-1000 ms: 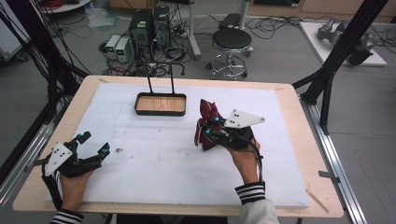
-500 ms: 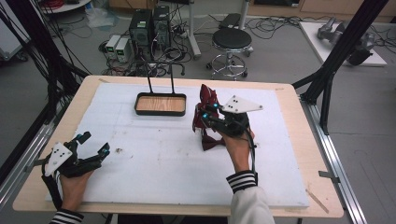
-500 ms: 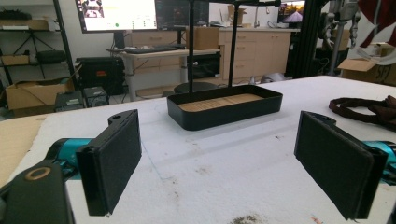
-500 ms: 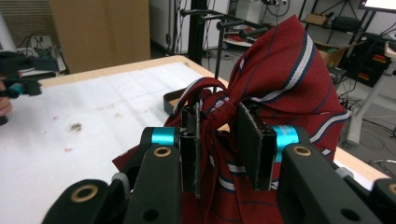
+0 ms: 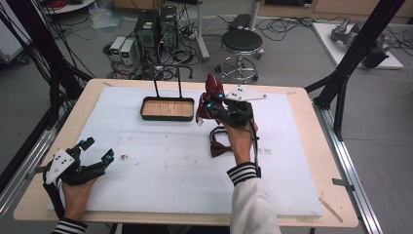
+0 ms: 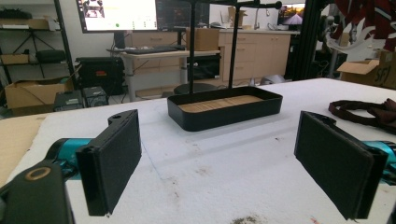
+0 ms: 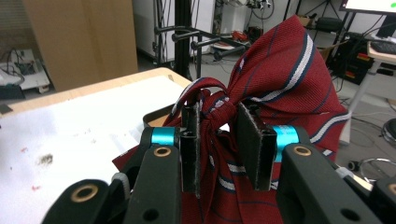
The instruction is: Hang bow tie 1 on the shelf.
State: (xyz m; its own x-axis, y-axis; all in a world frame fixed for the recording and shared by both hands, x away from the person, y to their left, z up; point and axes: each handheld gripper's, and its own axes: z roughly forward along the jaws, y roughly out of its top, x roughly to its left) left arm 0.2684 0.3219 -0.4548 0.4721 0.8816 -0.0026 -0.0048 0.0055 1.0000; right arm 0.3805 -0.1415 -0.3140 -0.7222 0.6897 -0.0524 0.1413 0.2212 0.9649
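In the high view the right gripper [image 5: 210,103] sits just above the centre of the frame, held up over the white mat [image 5: 160,161] by a hand in a striped cuff; its jaws are clenched on a red striped bow tie [image 5: 212,92], which stands up from the jaw tips and hangs a little below them at their left. The tie is just right of the black tray [image 5: 167,108] with its wooden floor and two upright rods; whether it touches the tray rim cannot be told from here. A second, darker bow tie [image 5: 220,146] lies flat on the mat below the gripper, partly under the wrist. The left gripper [image 5: 97,151] rests at the lower left of the frame, near the mat's edge, well apart from both ties; its jaws stand released, nothing between them.

In the left gripper view the two black pads [image 6: 112,163] stand wide at the lower left and lower right, bare mat between them; the tray [image 6: 224,109] is centre frame beyond them; the dark bow tie [image 6: 369,111] lies at the right edge, and the red tie [image 6: 373,16] hangs in the upper right corner.

In the right gripper view the pads [image 7: 252,140] pinch the knot of the red tie [image 7: 280,74] at centre frame; its striped cloth fans to the upper right and falls below the jaws; the tray's rim [image 7: 156,119] shows just behind at the left.
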